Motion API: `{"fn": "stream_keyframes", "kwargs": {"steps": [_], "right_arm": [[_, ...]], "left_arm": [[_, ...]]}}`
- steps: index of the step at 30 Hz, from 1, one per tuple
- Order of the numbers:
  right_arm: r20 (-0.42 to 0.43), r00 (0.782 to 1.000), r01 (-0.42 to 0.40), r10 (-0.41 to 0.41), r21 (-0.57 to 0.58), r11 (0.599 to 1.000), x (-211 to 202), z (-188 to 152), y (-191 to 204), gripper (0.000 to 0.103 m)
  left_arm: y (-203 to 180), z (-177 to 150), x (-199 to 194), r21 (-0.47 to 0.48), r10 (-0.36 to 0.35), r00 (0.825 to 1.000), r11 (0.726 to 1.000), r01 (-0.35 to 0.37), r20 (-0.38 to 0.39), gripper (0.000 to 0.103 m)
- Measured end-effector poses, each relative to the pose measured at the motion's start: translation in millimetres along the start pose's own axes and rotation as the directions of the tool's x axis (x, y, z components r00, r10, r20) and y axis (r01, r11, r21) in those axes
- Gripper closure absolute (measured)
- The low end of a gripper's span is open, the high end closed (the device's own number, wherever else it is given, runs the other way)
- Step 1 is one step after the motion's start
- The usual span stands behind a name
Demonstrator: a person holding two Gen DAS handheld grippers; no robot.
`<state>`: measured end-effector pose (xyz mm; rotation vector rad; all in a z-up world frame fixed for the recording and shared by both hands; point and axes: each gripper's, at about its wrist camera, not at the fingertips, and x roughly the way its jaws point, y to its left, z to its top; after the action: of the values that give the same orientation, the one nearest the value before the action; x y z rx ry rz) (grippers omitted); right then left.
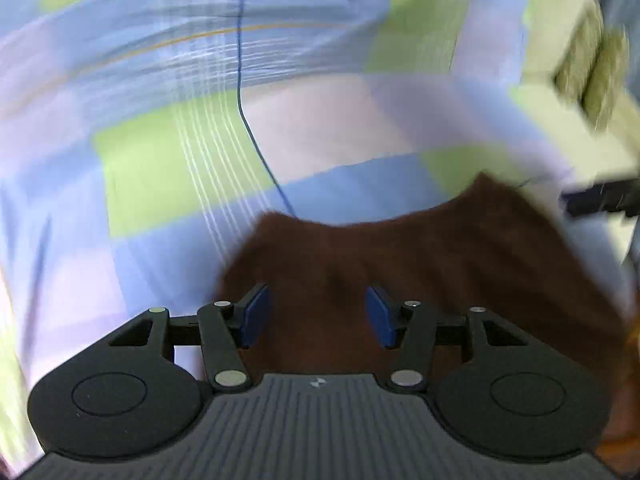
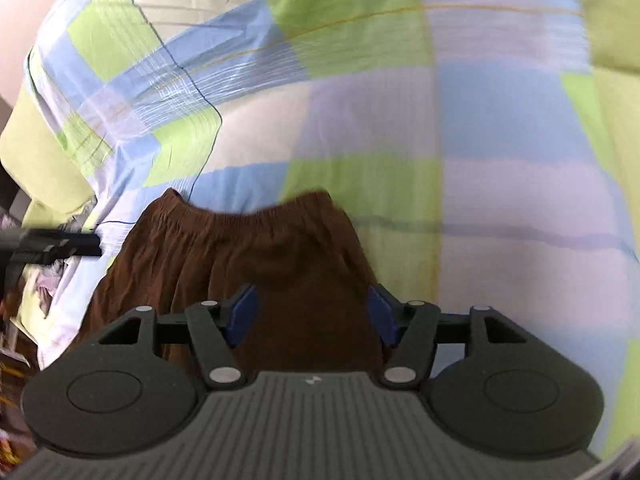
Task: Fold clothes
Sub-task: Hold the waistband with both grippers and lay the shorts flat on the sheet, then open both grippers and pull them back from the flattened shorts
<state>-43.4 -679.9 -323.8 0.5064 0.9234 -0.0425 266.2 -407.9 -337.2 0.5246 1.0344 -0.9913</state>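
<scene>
A brown garment [image 1: 400, 264] with a gathered elastic waistband lies on a checked bedsheet [image 1: 172, 160]. It also shows in the right wrist view [image 2: 248, 256], waistband at the far end. My left gripper [image 1: 318, 314] is open, its blue pads [image 1: 256, 312] wide apart just above the brown cloth, holding nothing. My right gripper [image 2: 312, 314] is open too, over the garment's near part, blue pads [image 2: 242, 314] apart and empty. The left gripper's black tip [image 2: 52, 244] shows at the left edge of the right wrist view. The right gripper's tip [image 1: 600, 198] shows at the left view's right edge.
The bedsheet [image 2: 480, 140] in blue, green and lilac squares covers the whole surface. A green pillow or bed edge [image 2: 36, 152] lies at the left, with clutter [image 2: 16, 320] below it. Both views are motion-blurred.
</scene>
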Motion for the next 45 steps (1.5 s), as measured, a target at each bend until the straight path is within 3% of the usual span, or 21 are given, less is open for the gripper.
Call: {"fn": "stream_keyframes", "kwargs": {"steps": [3, 5, 7, 11, 13, 15, 16, 19, 22, 25, 29, 33, 36, 37, 39, 40, 41, 42, 43, 44, 45], "right_arm": [[-0.003, 1.0, 0.013, -0.013, -0.02, 1.0, 28, 23, 3, 0.037], [-0.003, 1.0, 0.009, -0.009, -0.028, 1.0, 40, 36, 1, 0.032], [-0.018, 1.0, 0.002, -0.002, -0.035, 0.999, 50, 43, 0, 0.029], [-0.056, 0.998, -0.019, 0.017, -0.043, 0.999, 70, 49, -5, 0.027], [-0.1, 0.995, -0.03, 0.026, -0.043, 0.999, 81, 46, -7, 0.027], [-0.13, 0.99, -0.062, 0.056, -0.048, 0.997, 88, 43, -8, 0.062], [-0.124, 0.991, -0.069, 0.06, -0.072, 0.995, 89, 40, -5, 0.084], [-0.057, 0.998, 0.008, -0.018, -0.16, 0.987, 78, 36, 11, 0.094], [0.051, 0.994, 0.106, -0.096, -0.237, 0.966, 60, 43, 32, 0.097], [0.14, 0.98, 0.181, -0.144, -0.304, 0.935, 49, 58, 49, 0.097], [0.21, 0.958, 0.257, -0.193, -0.339, 0.905, 66, 98, 55, 0.098], [0.231, 0.947, 0.298, -0.223, -0.371, 0.879, 108, 132, 49, 0.098], [0.211, 0.937, 0.341, -0.278, -0.384, 0.858, 154, 152, 46, 0.094], [0.197, 0.936, 0.346, -0.29, -0.38, 0.858, 162, 154, 46, 0.086], [0.133, 0.918, 0.395, -0.373, -0.343, 0.852, 186, 158, 41, 0.067], [0.14, 0.908, 0.42, -0.396, -0.331, 0.845, 185, 157, 42, 0.051], [0.178, 0.892, 0.452, -0.416, -0.313, 0.835, 175, 154, 42, 0.044], [0.215, 0.874, 0.483, -0.435, -0.294, 0.825, 164, 151, 43, 0.044], [0.235, 0.869, 0.49, -0.436, -0.277, 0.827, 151, 148, 43, 0.041], [0.254, 0.864, 0.495, -0.436, -0.26, 0.829, 137, 144, 44, 0.041], [0.251, 0.889, 0.437, -0.383, -0.221, 0.872, 112, 134, 43, 0.041]], "left_arm": [[15, 12, 20, 0.096, -0.012, 0.999, 0.995, 0.015, -0.032, 0.046], [24, 20, 37, 0.109, -0.049, 0.995, 0.992, 0.059, -0.09, 0.045], [25, 17, 60, 0.123, -0.092, 0.978, 0.986, 0.116, -0.185, 0.045], [28, 5, 63, 0.139, -0.131, 0.976, 0.978, 0.156, -0.174, 0.046], [32, 1, 59, 0.114, -0.148, 0.975, 0.979, 0.168, -0.165, 0.056], [31, -1, 57, 0.116, -0.152, 0.977, 0.979, 0.17, -0.151, 0.079], [27, -4, 52, 0.138, -0.138, 0.982, 0.978, 0.156, -0.133, 0.085], [12, -17, 33, 0.194, -0.059, 0.998, 0.979, 0.063, -0.027, 0.091], [6, -20, 15, 0.159, 0.022, 0.996, 0.987, -0.036, 0.088, 0.092], [11, -10, 1, 0.088, 0.088, 0.98, 0.991, -0.105, 0.177, 0.091], [25, 15, 10, 0.068, 0.177, 0.962, 0.979, -0.195, 0.207, 0.089], [46, 40, 39, 0.034, 0.246, 0.957, 0.967, -0.254, 0.155, 0.081], [50, 46, 66, 0.078, 0.279, 0.959, 0.956, -0.283, 0.056, 0.065], [48, 46, 70, 0.099, 0.303, 0.952, 0.947, -0.306, 0.049, 0.056], [46, 42, 66, 0.121, 0.343, 0.937, 0.929, -0.349, 0.068, 0.049], [45, 39, 56, 0.122, 0.37, 0.925, 0.918, -0.378, 0.087, 0.048], [45, 37, 49, 0.116, 0.385, 0.918, 0.912, -0.394, 0.098, 0.047], [47, 33, 37, 0.1, 0.411, 0.905, 0.902, -0.421, 0.109, 0.047], [47, 24, 20, 0.076, 0.448, 0.887, 0.886, -0.457, 0.116, 0.047], [48, 20, 13, 0.066, 0.459, 0.881, 0.881, -0.468, 0.117, 0.047], [45, 10, -2, 0.047, 0.462, 0.879, 0.882, -0.469, 0.118, 0.047]]}}
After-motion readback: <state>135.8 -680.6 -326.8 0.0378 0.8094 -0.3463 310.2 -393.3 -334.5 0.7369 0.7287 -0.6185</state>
